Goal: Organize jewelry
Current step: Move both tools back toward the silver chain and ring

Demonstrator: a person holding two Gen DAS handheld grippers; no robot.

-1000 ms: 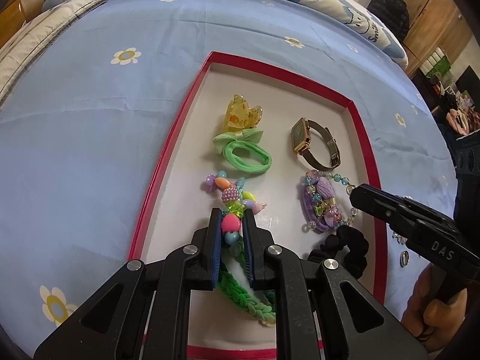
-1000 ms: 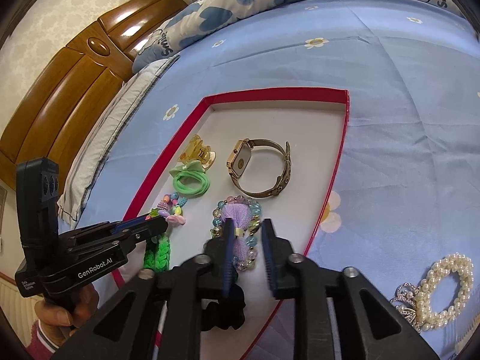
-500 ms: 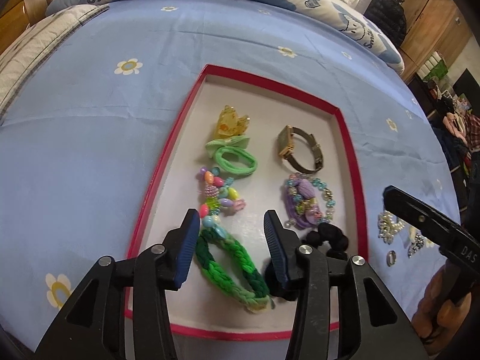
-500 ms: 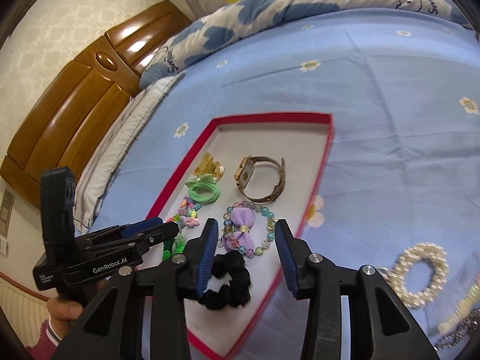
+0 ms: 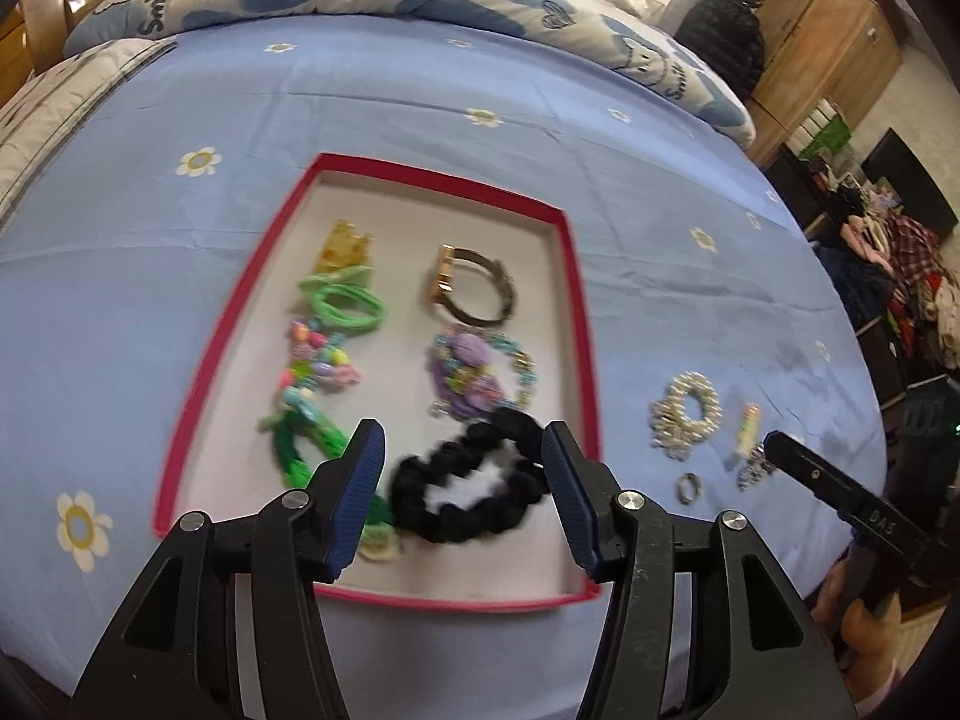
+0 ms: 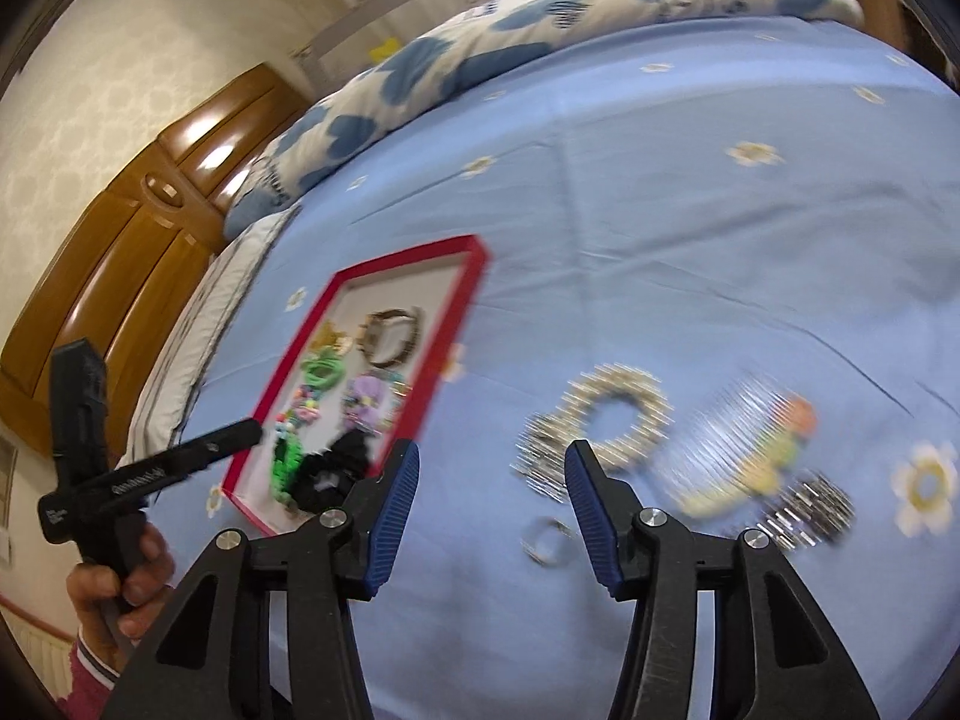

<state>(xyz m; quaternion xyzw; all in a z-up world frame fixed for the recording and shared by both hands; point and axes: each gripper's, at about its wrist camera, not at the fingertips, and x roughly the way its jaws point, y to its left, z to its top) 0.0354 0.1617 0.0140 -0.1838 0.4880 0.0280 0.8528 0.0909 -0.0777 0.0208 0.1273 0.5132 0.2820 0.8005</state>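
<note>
While the left gripper [image 5: 462, 480] hangs with its fingers spread wide and empty above the near end of the red tray [image 5: 198, 360], the tray holds two rows: green braid [image 5: 294, 450], bead string [image 5: 312, 360], green hair tie [image 5: 348, 306] and yellow clip [image 5: 345, 246] on the left, black scrunchie [image 5: 468, 492], purple bracelet [image 5: 474, 378] and watch [image 5: 474, 294] beside them. Further right, on the blue sheet [image 6: 720, 240], lie a pearl bracelet [image 6: 606, 420], a ring [image 6: 546, 540] and a blurred hair clip [image 6: 756, 456]. The right gripper [image 6: 492, 510] hovers over them, released and empty.

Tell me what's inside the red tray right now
The red tray holds a yellow clip, green hair ties, a watch, two beaded bracelets, a green braided band and a black scrunchie. The left claw covers its near floor.
</note>
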